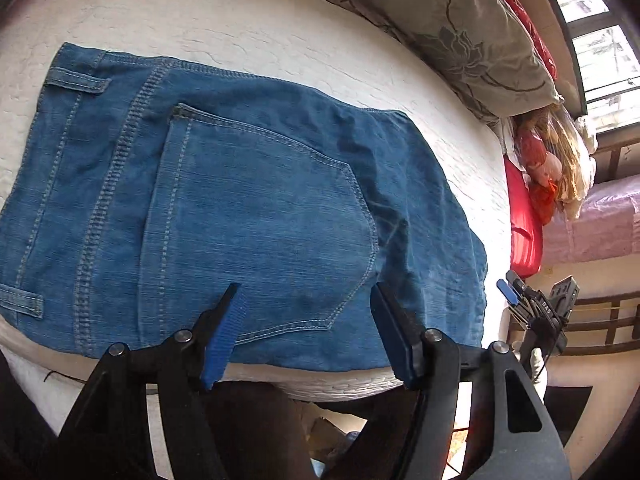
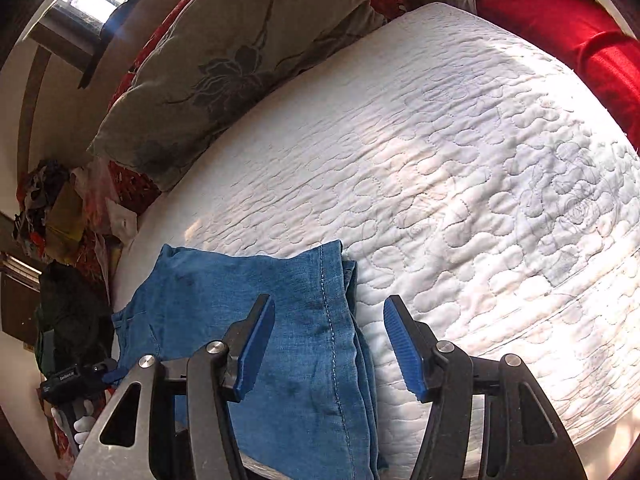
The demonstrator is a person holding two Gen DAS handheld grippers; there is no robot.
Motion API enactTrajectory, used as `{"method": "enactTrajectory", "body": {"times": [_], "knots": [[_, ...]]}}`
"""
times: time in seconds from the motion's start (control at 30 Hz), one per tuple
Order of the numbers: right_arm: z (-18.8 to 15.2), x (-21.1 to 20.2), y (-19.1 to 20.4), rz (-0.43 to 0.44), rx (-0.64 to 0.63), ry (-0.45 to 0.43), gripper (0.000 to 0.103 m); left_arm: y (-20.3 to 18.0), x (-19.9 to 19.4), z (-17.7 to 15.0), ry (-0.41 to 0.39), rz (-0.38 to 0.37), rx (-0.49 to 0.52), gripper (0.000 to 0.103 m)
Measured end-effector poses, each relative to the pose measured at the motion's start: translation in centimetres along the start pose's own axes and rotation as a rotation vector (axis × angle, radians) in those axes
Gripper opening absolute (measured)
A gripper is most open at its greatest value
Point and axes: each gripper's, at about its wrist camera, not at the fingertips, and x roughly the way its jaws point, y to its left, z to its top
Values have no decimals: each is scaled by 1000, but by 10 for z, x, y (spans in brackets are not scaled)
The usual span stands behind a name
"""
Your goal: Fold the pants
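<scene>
Blue denim pants (image 1: 224, 208) lie folded into a flat rectangle on the white quilted mattress (image 1: 280, 36), back pocket and waistband facing up. My left gripper (image 1: 306, 300) is open and empty, hovering over the near edge of the fold. In the right wrist view the folded pants (image 2: 288, 320) show their stacked hem edges. My right gripper (image 2: 328, 312) is open and empty above that right edge. The right gripper also shows in the left wrist view (image 1: 520, 296), off the mattress's right side.
A grey floral pillow (image 2: 224, 60) and red bedding (image 2: 592, 44) lie along the far side of the mattress. A doll (image 1: 548, 160) and pink bedding (image 1: 600, 220) sit to the right. Bare mattress (image 2: 480, 184) stretches right of the pants.
</scene>
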Motion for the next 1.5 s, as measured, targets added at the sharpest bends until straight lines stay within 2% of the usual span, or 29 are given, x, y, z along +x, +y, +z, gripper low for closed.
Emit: {"method": "enactTrajectory", "body": {"times": [0.17, 0.33, 0.37, 0.4, 0.43, 0.6, 0.7, 0.83, 0.87, 0.9, 0.93, 0.97, 1.0, 1.07, 1.1, 1.17, 1.2, 1.27, 1.33, 1.37, 1.43, 1.47, 1.5], "knots": [[9, 39, 2, -8, 8, 31, 59, -54, 17, 42, 17, -9, -8, 63], [3, 62, 10, 6, -38, 55, 61, -98, 51, 98, 44, 51, 14, 63], [2, 63, 11, 10, -48, 53, 67, -103, 60, 106, 55, 64, 10, 63], [1, 64, 11, 34, -46, 49, 77, -107, 70, 113, 67, 70, 4, 63], [1, 65, 11, 60, -43, 46, 81, -109, 78, 118, 82, 71, -2, 63], [3, 72, 15, 115, -14, 54, 103, -121, 116, 125, 139, 116, 15, 63], [6, 76, 17, 101, 32, 51, 103, -124, 128, 123, 146, 157, 32, 63], [15, 70, 3, 175, 142, 69, 101, -127, 133, 121, 146, 186, 49, 65], [16, 68, 0, 172, 161, 53, 90, -129, 133, 121, 144, 194, 57, 66], [17, 68, 0, 133, 150, 49, 63, -131, 135, 120, 142, 206, 60, 65], [18, 69, 1, 81, 117, 58, 45, -132, 134, 120, 134, 219, 60, 65], [20, 70, 2, 67, 77, 75, 24, -134, 133, 120, 123, 230, 65, 65], [22, 66, 3, 78, 54, 71, 21, -137, 131, 118, 106, 238, 70, 65], [24, 49, 7, 67, -3, -10, 12, -141, 134, 116, 79, 278, 76, 64], [25, 46, 8, 41, -24, -36, 11, -142, 140, 117, 79, 308, 85, 63], [29, 54, -3, -67, 8, -35, 5, -144, 149, 117, 79, 363, 95, 63], [29, 58, -13, -57, 55, -18, 9, -146, 147, 117, 71, 370, 87, 63], [23, 49, -32, 46, 178, -30, 9, -147, 136, 115, 63, 329, 89, 63], [13, 25, -37, 113, 206, -76, 10, -143, 115, 110, 48, 244, 92, 63], [6, 14, -36, 114, 190, -83, 15, -141, 104, 106, 41, 221, 95, 63], [-14, -9, -35, 99, 166, -94, 35, -139, 85, 96, 35, 173, 114, 63], [-28, -19, -35, 100, 167, -94, 51, -140, 79, 92, 38, 152, 129, 63], [-42, -27, -36, 109, 175, -88, 60, -142, 73, 86, 45, 134, 147, 63]]}}
